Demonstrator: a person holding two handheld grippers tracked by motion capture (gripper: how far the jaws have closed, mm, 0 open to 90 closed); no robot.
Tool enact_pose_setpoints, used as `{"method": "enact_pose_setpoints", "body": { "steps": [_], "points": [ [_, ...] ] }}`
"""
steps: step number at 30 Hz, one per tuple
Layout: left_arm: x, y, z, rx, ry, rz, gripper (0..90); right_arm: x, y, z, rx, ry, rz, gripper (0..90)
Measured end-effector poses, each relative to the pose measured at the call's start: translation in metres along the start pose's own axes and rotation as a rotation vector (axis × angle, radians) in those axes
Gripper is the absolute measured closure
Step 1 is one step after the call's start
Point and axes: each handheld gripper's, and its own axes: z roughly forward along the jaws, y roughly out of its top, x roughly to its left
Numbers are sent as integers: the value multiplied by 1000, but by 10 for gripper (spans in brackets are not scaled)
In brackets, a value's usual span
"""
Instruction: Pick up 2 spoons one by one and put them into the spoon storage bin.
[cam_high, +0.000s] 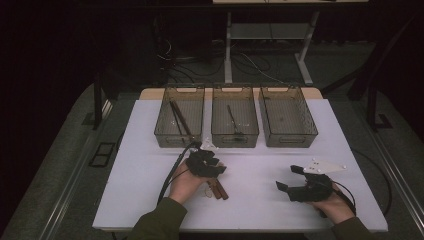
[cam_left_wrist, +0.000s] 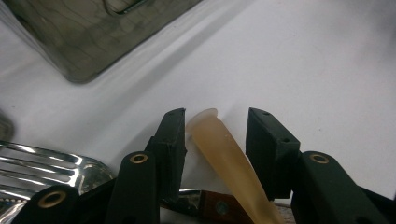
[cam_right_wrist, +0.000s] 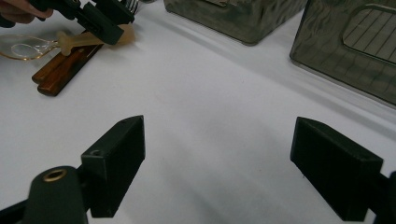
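White bench (cam_high: 260, 165) under dim light carries three clear bins (cam_high: 235, 117) along its far side. Near the front, the left tongs (cam_left_wrist: 215, 135) straddle a pale translucent handle (cam_left_wrist: 224, 154) lying over wooden-handled cutlery (cam_right_wrist: 60, 72); one jaw touches the handle, the other stands just off it. A fork (cam_left_wrist: 42, 163) lies beside them. Well apart, the right tongs (cam_right_wrist: 217, 158) hover wide, with nothing between them.

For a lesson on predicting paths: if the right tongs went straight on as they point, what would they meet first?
Probably the bare white table: the open right tongs tilt toward it. A clear bin lies beyond, depth unclear.
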Motion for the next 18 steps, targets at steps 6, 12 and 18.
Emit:
{"method": "enact_pose_setpoints", "body": {
  "steps": [6, 12, 18],
  "points": [
    [-1, 0, 1, 7, 0, 12, 573, 0, 0, 0, -2, 1, 2, 174],
    [-2, -1, 3, 23, -2, 5, 577, 0, 0, 0, -2, 0, 2, 175],
    [-3, 0, 4, 27, 4, 2, 581, 0, 0, 0, -1, -1, 2, 175]
  ]
}}
